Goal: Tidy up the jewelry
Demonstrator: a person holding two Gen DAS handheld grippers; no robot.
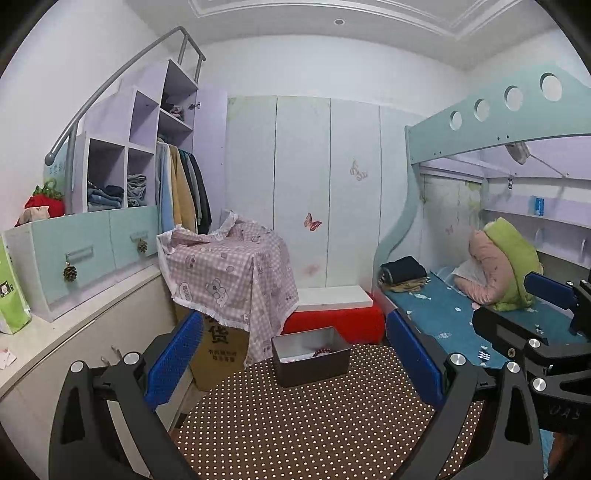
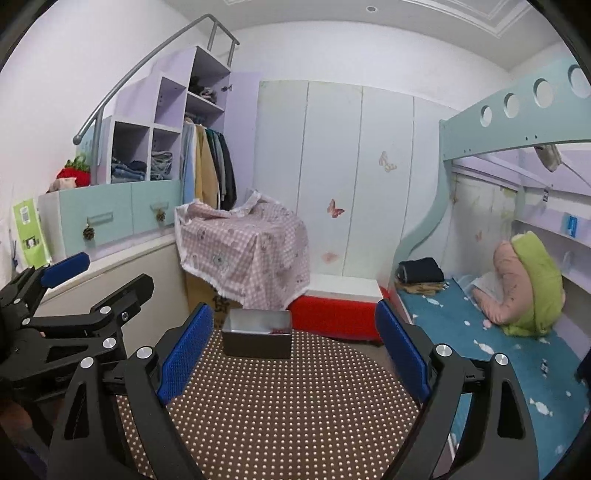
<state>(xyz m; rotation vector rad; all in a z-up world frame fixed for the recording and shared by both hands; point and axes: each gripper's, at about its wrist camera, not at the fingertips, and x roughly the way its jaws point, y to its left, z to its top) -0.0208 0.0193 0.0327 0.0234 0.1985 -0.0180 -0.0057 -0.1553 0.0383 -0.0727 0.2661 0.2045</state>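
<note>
Hovering level above the dotted table [image 1: 295, 424], my left gripper [image 1: 295, 354] and right gripper [image 2: 291, 354] both gape wide, holding nothing. Beyond them, at the table's far edge, stands the box [image 1: 314, 363], long side facing me, red beads [image 1: 327, 350] inside.

White walls, pale wardrobe [image 1: 303, 192], teal bunk bed [image 1: 498, 122], lilac cubby shelves [image 1: 122, 147], recessed ceiling light [image 1: 339, 21].

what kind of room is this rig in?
Most likely a child's bedroom at home: a bunk bed with a blue mattress, an open wardrobe with hanging clothes, and butterfly stickers on the closet doors. Work surface is a small dotted table.
</note>
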